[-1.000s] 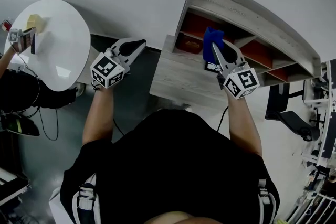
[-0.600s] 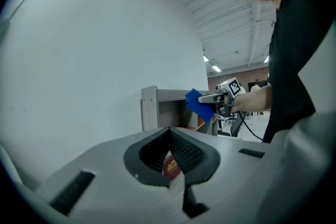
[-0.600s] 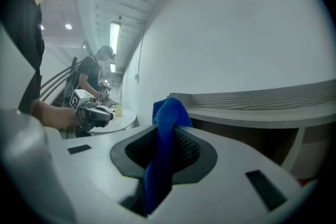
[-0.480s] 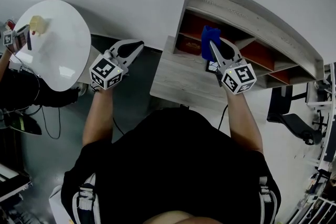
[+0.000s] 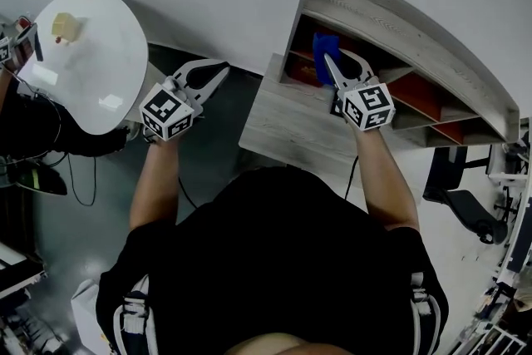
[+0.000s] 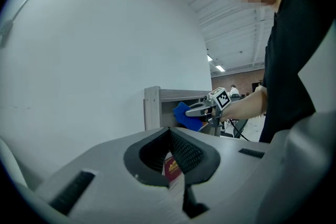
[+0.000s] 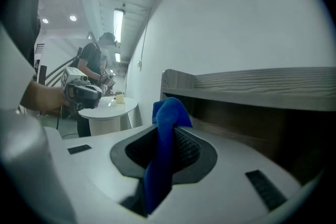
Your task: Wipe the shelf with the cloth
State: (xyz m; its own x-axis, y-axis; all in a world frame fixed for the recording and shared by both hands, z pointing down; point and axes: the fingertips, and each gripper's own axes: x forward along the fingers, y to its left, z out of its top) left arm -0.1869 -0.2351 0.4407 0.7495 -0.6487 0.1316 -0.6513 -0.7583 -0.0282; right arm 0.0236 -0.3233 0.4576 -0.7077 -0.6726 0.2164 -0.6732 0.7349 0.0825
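Shelf (image 5: pixel 399 21) | cloth (image 5: pixel 326 46) pushed deeper inside | right hand-held gripper (image 5: pixel 335 66) clamped

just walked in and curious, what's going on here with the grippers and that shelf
A person holds a gripper in each hand. The right gripper is shut on a blue cloth, held at the left opening of the wooden shelf. The left gripper is shut and empty, off to the side over the floor.
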